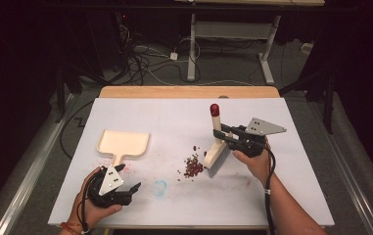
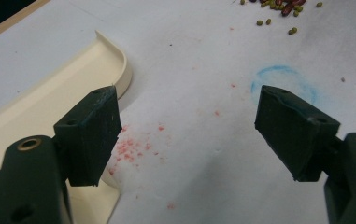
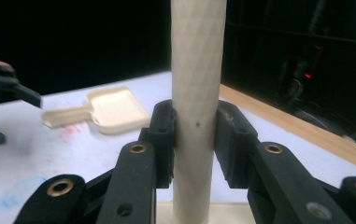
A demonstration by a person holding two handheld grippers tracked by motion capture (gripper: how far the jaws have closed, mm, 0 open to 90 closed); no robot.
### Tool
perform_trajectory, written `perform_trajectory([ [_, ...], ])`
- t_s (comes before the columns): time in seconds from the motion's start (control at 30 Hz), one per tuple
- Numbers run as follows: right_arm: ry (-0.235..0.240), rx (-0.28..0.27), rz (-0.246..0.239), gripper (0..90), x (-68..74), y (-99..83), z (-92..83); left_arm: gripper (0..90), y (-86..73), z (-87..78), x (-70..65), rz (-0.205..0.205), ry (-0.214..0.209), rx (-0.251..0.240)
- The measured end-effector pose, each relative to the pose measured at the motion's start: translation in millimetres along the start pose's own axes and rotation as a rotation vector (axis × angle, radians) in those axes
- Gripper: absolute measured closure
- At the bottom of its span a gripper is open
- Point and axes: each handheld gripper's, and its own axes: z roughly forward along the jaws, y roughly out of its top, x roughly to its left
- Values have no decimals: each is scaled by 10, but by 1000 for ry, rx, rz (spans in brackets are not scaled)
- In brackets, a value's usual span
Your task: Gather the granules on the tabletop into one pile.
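Observation:
A small brush [image 1: 217,147] with a cream handle, red tip and grey bristles stands upright on the white table. Its bristles touch the right edge of a pile of red and green beans [image 1: 193,166]. My right gripper [image 1: 219,133] is shut on the brush handle [image 3: 197,93], a pad pressed on each side. A cream dustpan [image 1: 122,143] lies flat at the left, its handle pointing toward the person. My left gripper [image 1: 136,188] hovers open near the front left edge. In the left gripper view, the left gripper [image 2: 187,130] has nothing between its pads, and the dustpan [image 2: 45,98] lies beside its left jaw.
The white table sheet [image 1: 150,112] carries a blue chalk ring [image 1: 159,187] and pink smudges [image 2: 131,147] near the dustpan handle. A wooden table edge [image 1: 189,91] runs along the back. Cables and desk legs [image 1: 192,49] lie on the floor beyond.

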Motion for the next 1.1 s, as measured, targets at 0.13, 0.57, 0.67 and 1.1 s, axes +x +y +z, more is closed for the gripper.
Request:
perform_trajectory([
  [0.13,76,-13,-19,703,89,34,141,215,-6,-11,4,0,2,-1],
  [0.57,116,-24,-53,702,285,180,210,215,-10,-13,-4,0,-1,1],
  [0.67,55,-36,-29,702,265,238,177,215,-5,3,-7,3,-4,7],
  [1.1,-340,-66,103,702,145,352,601,215,0,16,-20,8,-22,14],
])
